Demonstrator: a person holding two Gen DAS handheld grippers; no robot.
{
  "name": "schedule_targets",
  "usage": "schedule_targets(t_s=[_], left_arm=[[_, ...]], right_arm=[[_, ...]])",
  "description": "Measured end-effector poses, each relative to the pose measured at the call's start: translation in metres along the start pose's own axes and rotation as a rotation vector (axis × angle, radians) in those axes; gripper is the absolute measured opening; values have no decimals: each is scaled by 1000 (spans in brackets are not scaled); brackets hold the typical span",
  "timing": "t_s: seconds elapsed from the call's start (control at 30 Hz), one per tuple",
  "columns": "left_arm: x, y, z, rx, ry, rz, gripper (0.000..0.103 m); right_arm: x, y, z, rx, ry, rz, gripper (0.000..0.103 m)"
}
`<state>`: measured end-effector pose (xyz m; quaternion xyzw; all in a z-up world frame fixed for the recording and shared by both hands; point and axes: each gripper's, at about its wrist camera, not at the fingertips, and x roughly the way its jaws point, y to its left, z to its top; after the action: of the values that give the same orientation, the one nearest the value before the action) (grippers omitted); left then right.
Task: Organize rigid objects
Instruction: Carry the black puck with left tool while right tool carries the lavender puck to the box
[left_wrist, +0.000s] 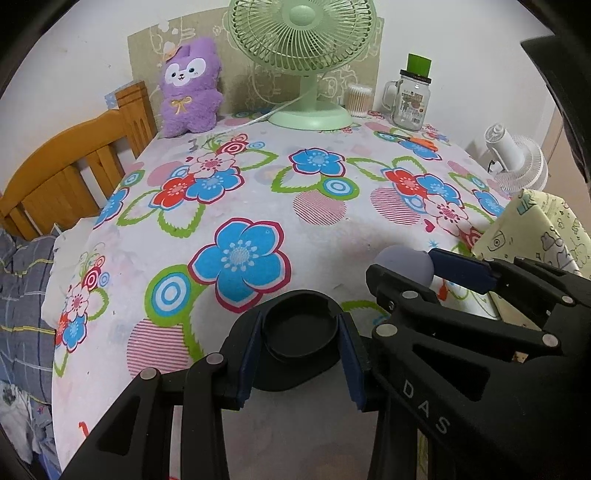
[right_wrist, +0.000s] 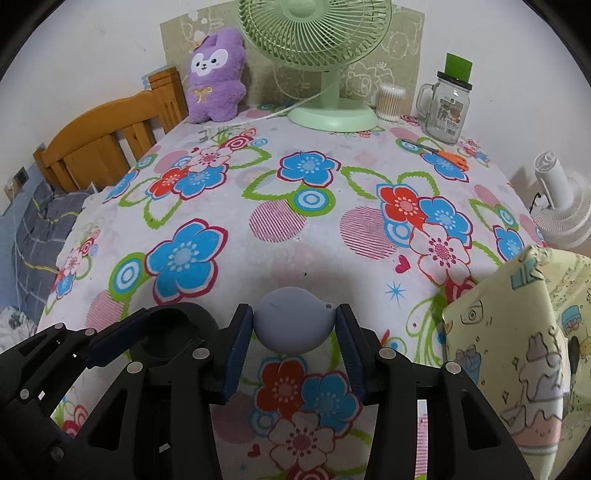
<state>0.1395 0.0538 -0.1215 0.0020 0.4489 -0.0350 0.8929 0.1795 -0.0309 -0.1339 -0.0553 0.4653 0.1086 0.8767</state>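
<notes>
Yellow cartoon-print paper-wrapped box (right_wrist: 517, 332) sits at near right table edge, just right of both tools; right hand nearer. Left gripper (left_wrist: 301, 332) clamped narrow on black round plastic lid (left_wrist: 299, 328). Right gripper (right_wrist: 295, 328) pinches grey-lilac rounded silicone piece (right_wrist: 293, 321), both above floral cloth.

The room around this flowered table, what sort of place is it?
Probably a bedroom at home. A wooden bed frame with checked bedding stands beside the table, and a purple plush toy and a green desk fan sit at its far edge.
</notes>
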Motion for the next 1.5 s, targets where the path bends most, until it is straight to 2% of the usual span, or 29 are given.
schedule_targets(t_s=[0.9,1.5], left_arm=[[-52,-32,-30,24,-49,34,41],[-91,-61,-30,65,-88,27,41]], right_arm=[[-64,-5,-37,-19,-67,-18,49],[-113,-25,-49,4,-112,-31,49]])
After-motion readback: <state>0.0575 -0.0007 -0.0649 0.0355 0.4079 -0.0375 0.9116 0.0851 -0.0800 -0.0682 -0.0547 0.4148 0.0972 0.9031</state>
